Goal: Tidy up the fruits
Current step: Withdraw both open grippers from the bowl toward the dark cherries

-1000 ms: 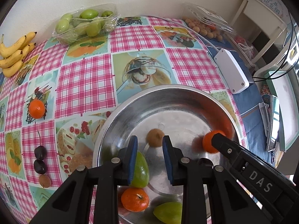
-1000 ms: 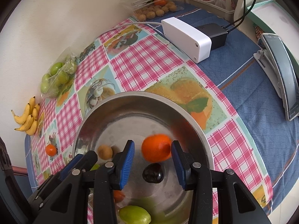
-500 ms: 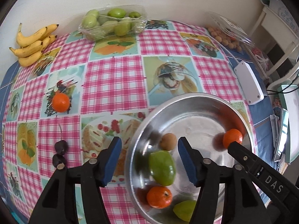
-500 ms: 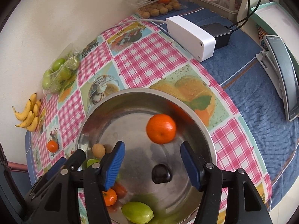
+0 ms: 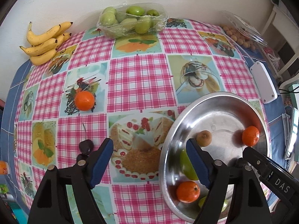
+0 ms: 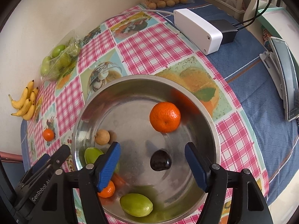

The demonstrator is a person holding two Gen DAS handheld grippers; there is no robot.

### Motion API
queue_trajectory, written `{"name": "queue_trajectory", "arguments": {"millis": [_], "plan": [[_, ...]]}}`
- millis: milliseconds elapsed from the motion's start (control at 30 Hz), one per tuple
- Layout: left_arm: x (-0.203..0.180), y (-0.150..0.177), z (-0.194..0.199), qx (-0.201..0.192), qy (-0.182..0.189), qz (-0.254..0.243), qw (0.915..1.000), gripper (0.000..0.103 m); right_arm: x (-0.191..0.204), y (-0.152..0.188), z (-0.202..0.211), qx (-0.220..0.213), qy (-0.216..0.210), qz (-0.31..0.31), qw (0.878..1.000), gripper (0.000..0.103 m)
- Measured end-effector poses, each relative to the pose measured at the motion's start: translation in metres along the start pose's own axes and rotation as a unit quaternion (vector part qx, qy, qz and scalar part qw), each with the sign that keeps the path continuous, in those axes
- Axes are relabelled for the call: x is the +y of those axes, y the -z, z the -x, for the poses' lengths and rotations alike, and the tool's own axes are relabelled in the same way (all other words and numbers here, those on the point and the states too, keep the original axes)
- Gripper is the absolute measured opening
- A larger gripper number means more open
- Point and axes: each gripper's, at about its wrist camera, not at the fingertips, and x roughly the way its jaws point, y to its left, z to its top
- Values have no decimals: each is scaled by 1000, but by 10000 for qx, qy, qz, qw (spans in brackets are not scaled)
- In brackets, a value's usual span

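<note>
Two grippers: both black with blue finger pads, both spread wide and grasping nothing.
Left gripper (image 5: 149, 160): hovers over the pink checked tablecloth (image 5: 138, 78), at the left rim of the round steel bowl (image 5: 220, 97); its right finger overlaps the bowl's edge.
Right gripper (image 6: 152, 163): hangs over the bowl's inside, with the dark round plum (image 6: 161, 160) lying loose between its fingers.
Bowl contents: large orange mandarin (image 6: 165, 117) near the far wall, small brown round fruit (image 6: 102, 137) at the left, green oval fruit (image 6: 136, 204) at the near side, a smaller mandarin (image 6: 106, 190) and another green fruit (image 6: 92, 155) partly hidden behind the left pad.
Loose fruit on the cloth: orange mandarin (image 5: 84, 100) well left of the bowl; dark cherry-like fruit (image 5: 86, 146) just beside the left gripper's left finger.
Back edge by the wall: yellow banana bunch (image 5: 44, 43) and clear plastic tray of green fruit (image 5: 130, 21).
Right side: white rectangular box (image 6: 198, 30) on blue cloth.
</note>
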Motion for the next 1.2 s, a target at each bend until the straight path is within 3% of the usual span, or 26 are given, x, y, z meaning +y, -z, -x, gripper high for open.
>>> {"name": "queue_trajectory", "arguments": {"millis": [267,333,567,833,1000,1200], "plan": [[18,3,-2,-9,50,147,9999,85,2,-1,-1,0,31,68,10000,77],[20,4,-4,0,55,169,9998,94,3,-3,-1,-26,21,97,9999,80],[26,9,-9,-20,44,182,9998,95,7,-4,-1,-198,-45,201,9996,103],[37,13,-8,-201,-15,191,9996,95,13,-4,-7,-111,-2,389,9992,103],[42,14,-6,-308,-27,186,9994,95,22,-2,-1,-373,139,693,9968,103],[52,21,-2,-418,4,257,9988,95,30,4,-2,-303,-8,824,9961,103]]}}
